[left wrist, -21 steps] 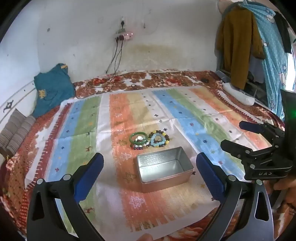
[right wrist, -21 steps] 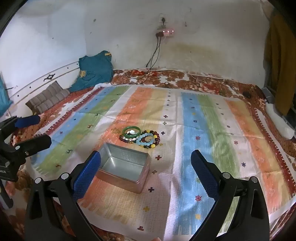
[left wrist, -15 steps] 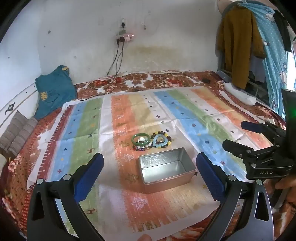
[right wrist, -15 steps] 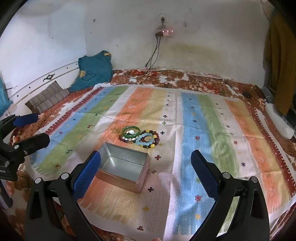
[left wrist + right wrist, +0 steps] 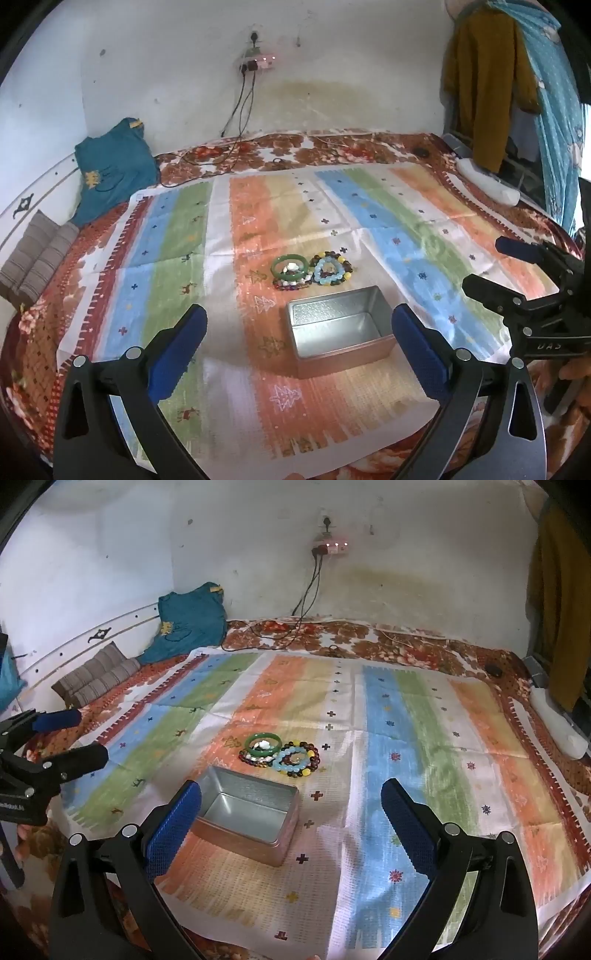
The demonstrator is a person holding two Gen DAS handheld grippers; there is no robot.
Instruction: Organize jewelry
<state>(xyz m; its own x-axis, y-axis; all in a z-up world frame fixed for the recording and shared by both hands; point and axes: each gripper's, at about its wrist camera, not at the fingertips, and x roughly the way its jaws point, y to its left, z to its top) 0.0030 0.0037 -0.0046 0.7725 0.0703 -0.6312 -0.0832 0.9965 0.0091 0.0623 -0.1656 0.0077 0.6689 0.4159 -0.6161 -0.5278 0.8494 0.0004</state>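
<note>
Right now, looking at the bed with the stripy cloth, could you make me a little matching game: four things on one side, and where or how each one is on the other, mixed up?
Things:
1. metal tin
2. green bangle
3. light blue bead bracelet
4. teal garment

Places or states:
A. crumpled at the wall, on the bed's far left corner
B. open and empty, nearest the grippers
C. lies over the dark bead bracelets, right part of the jewelry pile
D. left part of the pile, small white pieces inside its ring

Pairs: 1-B, 2-D, 3-C, 4-A
</note>
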